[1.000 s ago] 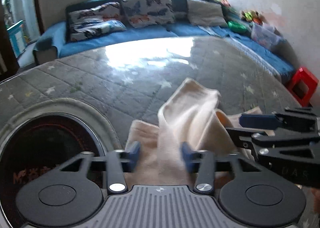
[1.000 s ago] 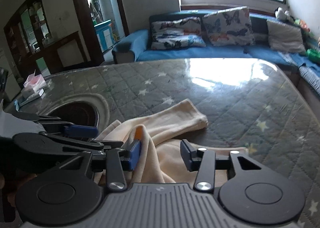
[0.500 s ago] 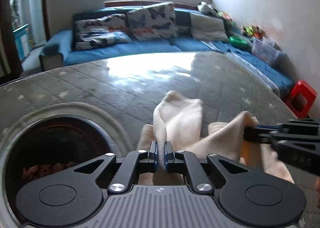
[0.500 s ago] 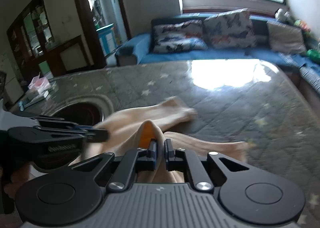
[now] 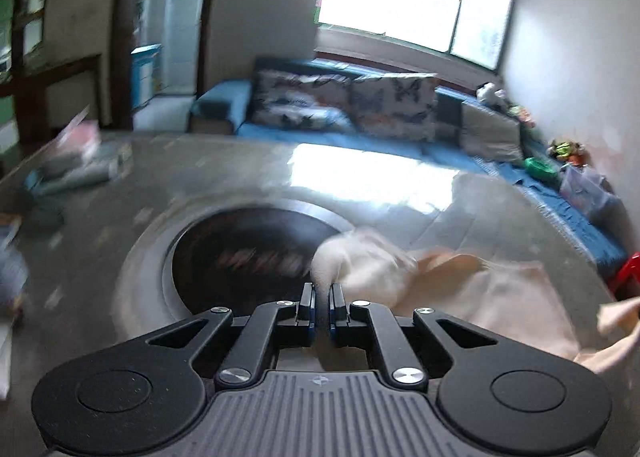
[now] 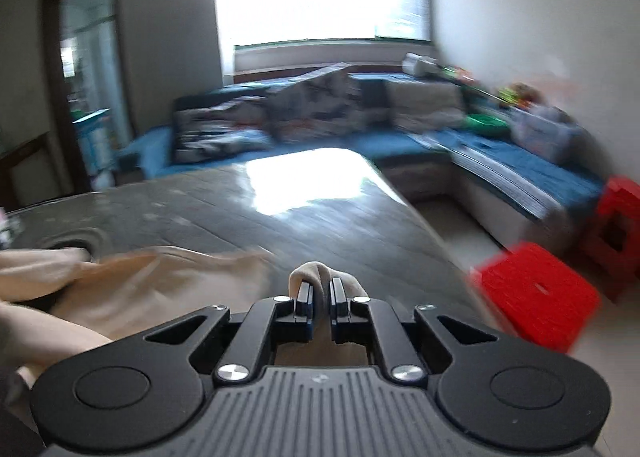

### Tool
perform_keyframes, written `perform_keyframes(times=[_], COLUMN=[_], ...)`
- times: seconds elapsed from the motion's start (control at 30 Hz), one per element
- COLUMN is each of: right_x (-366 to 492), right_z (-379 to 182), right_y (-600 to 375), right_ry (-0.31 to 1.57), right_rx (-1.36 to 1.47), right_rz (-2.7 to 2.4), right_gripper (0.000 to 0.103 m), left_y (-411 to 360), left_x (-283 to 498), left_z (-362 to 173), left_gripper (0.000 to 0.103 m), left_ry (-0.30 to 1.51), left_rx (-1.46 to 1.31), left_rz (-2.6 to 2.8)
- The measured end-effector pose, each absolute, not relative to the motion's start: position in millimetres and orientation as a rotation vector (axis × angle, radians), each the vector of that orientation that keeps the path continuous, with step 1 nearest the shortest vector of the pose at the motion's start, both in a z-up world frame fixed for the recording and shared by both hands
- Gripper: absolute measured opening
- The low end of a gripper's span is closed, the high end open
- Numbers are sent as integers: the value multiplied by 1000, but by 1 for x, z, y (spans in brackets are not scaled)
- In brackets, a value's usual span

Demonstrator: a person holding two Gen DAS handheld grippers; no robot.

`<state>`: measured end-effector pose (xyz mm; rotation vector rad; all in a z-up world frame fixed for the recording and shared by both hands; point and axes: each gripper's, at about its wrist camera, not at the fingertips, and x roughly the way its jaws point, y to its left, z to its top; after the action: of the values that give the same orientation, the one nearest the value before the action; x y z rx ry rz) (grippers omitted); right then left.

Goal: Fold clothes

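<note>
Left wrist view, blurred: left gripper [image 5: 321,307] clamped on cream garment [image 5: 472,297], apparently above table [image 5: 100,257]. Right gripper [image 6: 320,307] likewise pinching a garment fold.

No legible text; reddish marks on dark round inset [image 5: 256,253] blurred beyond reading.

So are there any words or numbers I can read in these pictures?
None can be read.
Reddish marks on the dark round panel set in the grey quilted table: too blurred to read.
Small round emblem on the left gripper's ribbed grey body: a symbol, not letters.
</note>
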<state>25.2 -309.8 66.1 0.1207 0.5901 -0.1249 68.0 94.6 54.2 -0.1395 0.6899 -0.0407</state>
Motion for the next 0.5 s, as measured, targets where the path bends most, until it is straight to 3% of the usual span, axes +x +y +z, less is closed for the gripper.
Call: perform_keyframes(times=[0.2,0.3,0.37,0.5], right_x=[-2,-4,-5,5], right_z=[33,36,39,45], right_y=[-335,-332,-328,-307], right_ry=[710,687,663,649], right_rx=[145,103,73,31], right_rz=[-235,-241,-239,-163], right_gripper=[14,35,49,59], left_y=[124,122,116,104], left_x=[41,39,36,37], left_z=[40,47,55,62], left_gripper=[11,15,30,33], left_ry=[749,719,678,641], left_rx=[-185,-158,-123,-93], left_rz=[38,46,48,-13])
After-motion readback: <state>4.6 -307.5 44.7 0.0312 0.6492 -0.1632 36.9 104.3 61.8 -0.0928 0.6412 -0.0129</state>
